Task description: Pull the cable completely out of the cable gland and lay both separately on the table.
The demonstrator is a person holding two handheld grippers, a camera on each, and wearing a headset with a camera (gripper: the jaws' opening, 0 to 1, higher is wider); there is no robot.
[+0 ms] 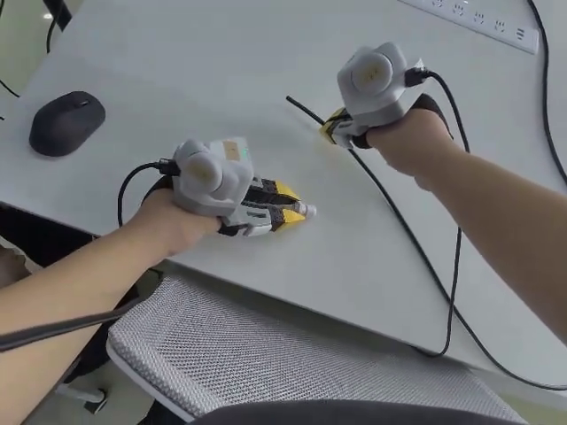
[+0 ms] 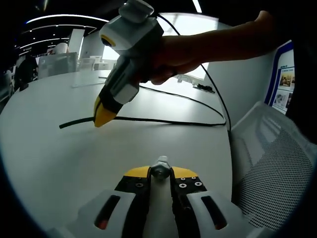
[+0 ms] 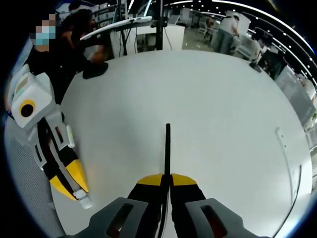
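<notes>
Black and matte, a computer mouse sits at the far left of the white worktop, well clear of the work. Next along, the left tongs are clamped tight on the small pale cable gland. Its nose pokes out just past the yellow tips and points toward the other hand. The gland hangs low over the worktop near the front edge; whether it touches I can't tell. Nothing runs through it — the cable is already out.

To the right and further back, the right tongs are closed on the black cable a little behind its free end. That end sticks out ahead of the tips, close to the surface, while the rest trails back across the worktop toward its front edge.

The hands are held apart, I'd judge, so the two pieces can't tangle and each gets its own spot. What's left looks like the setting-down — lower, let go, leave a gap between them. A white power strip lies at the back right, out of the way.
</notes>
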